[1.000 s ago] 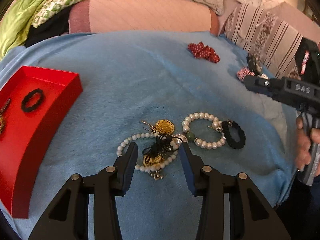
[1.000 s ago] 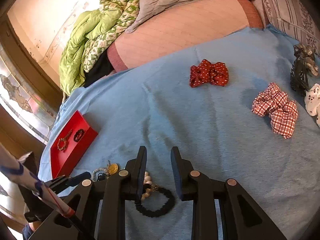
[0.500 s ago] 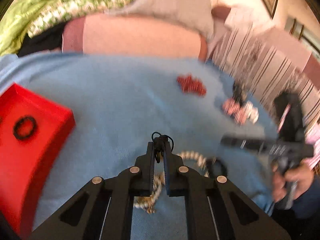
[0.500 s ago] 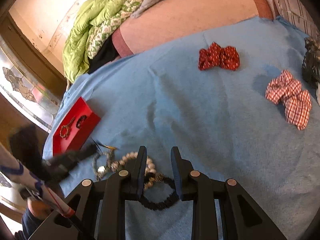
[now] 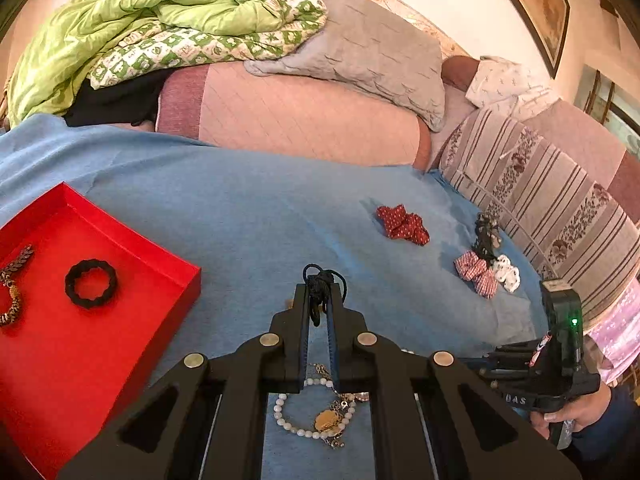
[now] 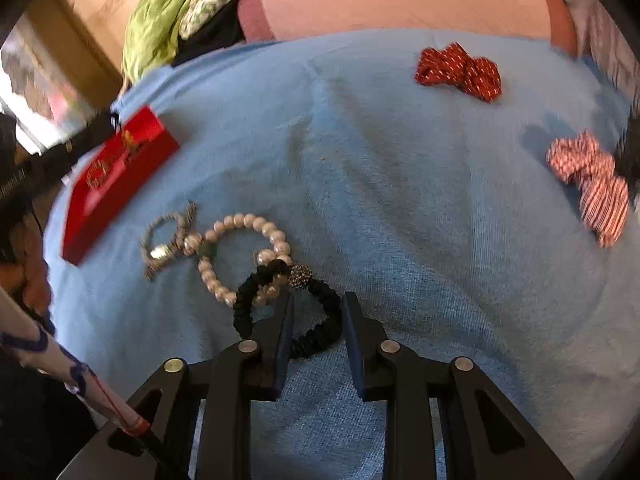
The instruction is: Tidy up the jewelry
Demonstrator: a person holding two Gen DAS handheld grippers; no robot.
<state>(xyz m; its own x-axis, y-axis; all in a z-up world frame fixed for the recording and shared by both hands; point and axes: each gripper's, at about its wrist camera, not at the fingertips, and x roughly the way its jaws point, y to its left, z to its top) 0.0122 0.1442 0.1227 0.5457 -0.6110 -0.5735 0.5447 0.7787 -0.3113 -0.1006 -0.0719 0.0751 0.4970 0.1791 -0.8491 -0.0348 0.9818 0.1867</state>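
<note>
L gripper (image 5: pixel 320 294) is pinched tight on a knotted black cord (image 5: pixel 319 282), held up over the blue blanket (image 5: pixel 240 208), just right of the red tray (image 5: pixel 176 280), w/ a black ring (image 5: pixel 91 289) already lying in it. A pearl bracelet w/ gold charm (image 5: pixel 316 416) shows under the fingers; can't tell if it hangs or lies. R gripper (image 6: pixel 318 304) points down at the blanket, jaws just been closing, a black band w/ bead (image 6: pixel 328 332) betw. them, pads not pressing it. A bigger pearl bracelet (image 6: pixel 248 222) lies touching the band.
</note>
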